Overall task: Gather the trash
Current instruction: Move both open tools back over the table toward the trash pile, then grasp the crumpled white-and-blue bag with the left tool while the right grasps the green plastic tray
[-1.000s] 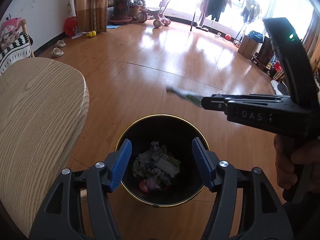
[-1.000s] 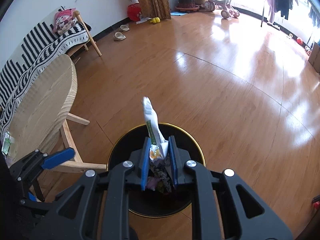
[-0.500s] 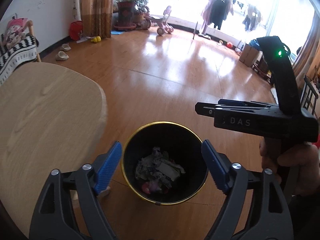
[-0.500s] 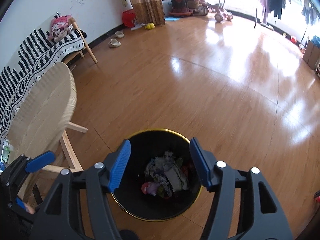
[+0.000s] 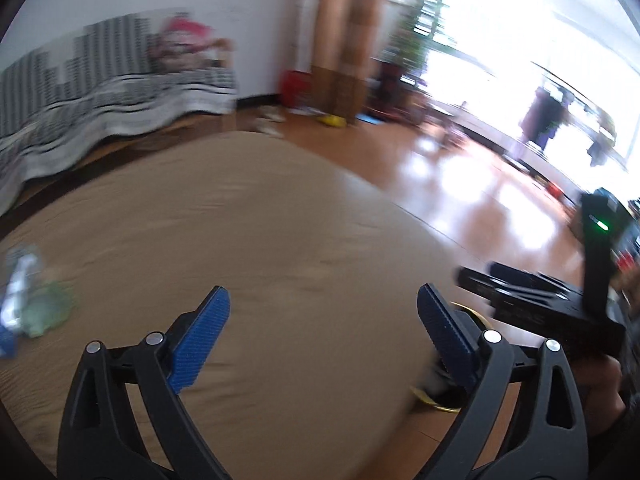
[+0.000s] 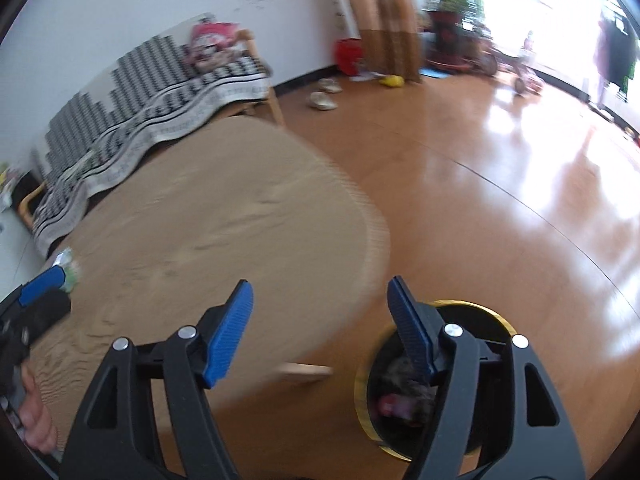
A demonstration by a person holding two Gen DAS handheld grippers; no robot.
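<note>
While the gold-rimmed black bin [image 6: 436, 372] holds scraps | crumpled green-and-silver wrappers [image 5: 32, 304] on the round wooden table [image 5: 280, 240] await you | left gripper [image 5: 320, 332], right gripper [image 6: 320, 328]: jaws opening, empty

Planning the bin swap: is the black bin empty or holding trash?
Holding trash: the right wrist view shows crumpled grey and pink scraps inside the black bin.

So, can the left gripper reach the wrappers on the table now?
Probably yes: the left gripper, jaws opening and empty, hangs over bare table; nothing lies between it and the wrappers.
</note>
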